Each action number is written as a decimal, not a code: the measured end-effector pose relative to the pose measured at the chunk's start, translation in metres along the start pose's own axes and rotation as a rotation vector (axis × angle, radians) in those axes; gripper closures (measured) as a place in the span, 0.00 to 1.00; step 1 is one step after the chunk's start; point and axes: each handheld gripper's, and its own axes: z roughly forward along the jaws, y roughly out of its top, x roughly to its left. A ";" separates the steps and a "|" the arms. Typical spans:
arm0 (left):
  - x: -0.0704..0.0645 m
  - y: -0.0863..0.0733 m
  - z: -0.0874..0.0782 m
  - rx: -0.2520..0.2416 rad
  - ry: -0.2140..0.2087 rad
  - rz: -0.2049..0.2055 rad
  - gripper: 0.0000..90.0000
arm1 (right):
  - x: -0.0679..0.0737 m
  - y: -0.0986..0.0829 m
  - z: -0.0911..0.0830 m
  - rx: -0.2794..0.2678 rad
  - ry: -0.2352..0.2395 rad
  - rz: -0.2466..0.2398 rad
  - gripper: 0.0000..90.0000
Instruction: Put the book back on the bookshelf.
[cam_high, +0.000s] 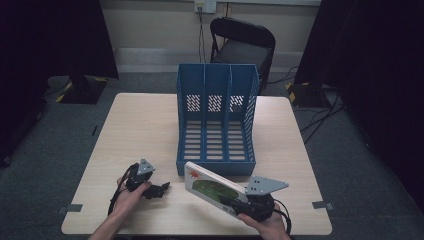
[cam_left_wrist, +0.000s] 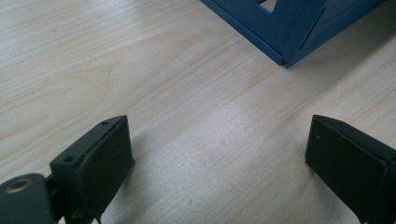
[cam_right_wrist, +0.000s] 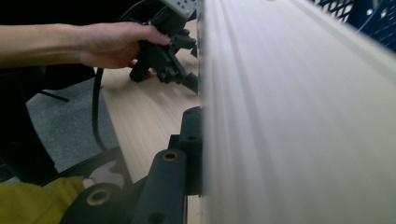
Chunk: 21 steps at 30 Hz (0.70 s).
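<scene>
File rack (cam_high: 216, 120) standing mid-table (cam_high: 140, 130), chair (cam_high: 243, 42) behind the table, book (cam_high: 212, 187) in front of the rack at right, left gripper (cam_high: 159, 190) left of the book

Book's (cam_right_wrist: 299, 121) page edges blurred, cropped

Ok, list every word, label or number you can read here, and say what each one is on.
No text can be read.
Flat white book with a green and red printed cover, held in the right tool: any print on it is too small and blurred.
Blue plastic three-slot file rack: no label visible.
</scene>
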 end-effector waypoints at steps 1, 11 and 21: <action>0.000 0.000 0.000 0.004 0.000 0.001 0.06 | -0.002 0.004 -0.002 -0.010 -0.008 -0.002 0.85; 0.001 0.000 0.000 0.008 0.005 -0.002 0.05 | -0.015 0.016 -0.009 -0.039 -0.075 0.012 0.85; 0.001 0.000 0.001 0.011 0.004 -0.005 0.04 | -0.033 0.025 -0.026 -0.072 -0.186 0.046 0.85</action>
